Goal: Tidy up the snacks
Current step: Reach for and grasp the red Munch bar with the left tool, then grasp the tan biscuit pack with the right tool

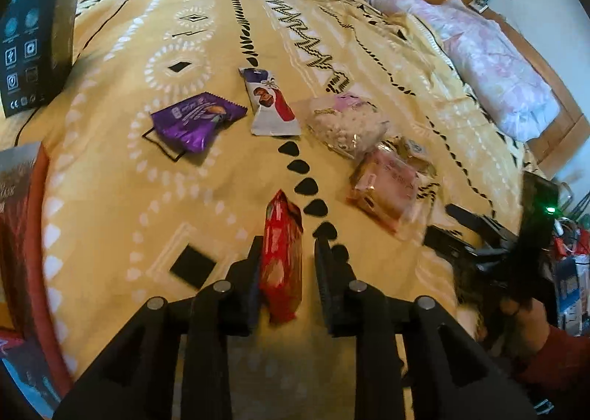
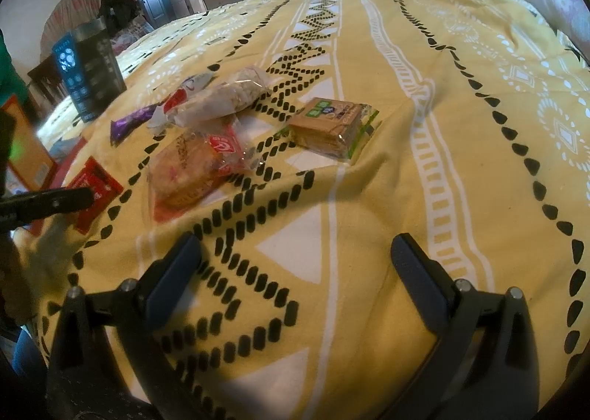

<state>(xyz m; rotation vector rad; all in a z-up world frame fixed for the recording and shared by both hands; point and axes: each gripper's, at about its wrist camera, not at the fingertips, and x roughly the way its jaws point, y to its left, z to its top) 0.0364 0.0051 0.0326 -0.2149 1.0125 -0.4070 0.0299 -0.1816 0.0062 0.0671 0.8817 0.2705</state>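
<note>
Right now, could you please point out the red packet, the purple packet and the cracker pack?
red packet (image 1: 282, 261): left wrist view, middle of the wrapper.
purple packet (image 1: 197, 120): left wrist view, middle of the foil.
cracker pack (image 2: 332, 125): right wrist view, brown top face.

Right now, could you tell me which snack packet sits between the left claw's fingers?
The red packet, standing on edge between the left claw fingers. The purple packet and the others lie farther off on the yellow bedspread.
</note>
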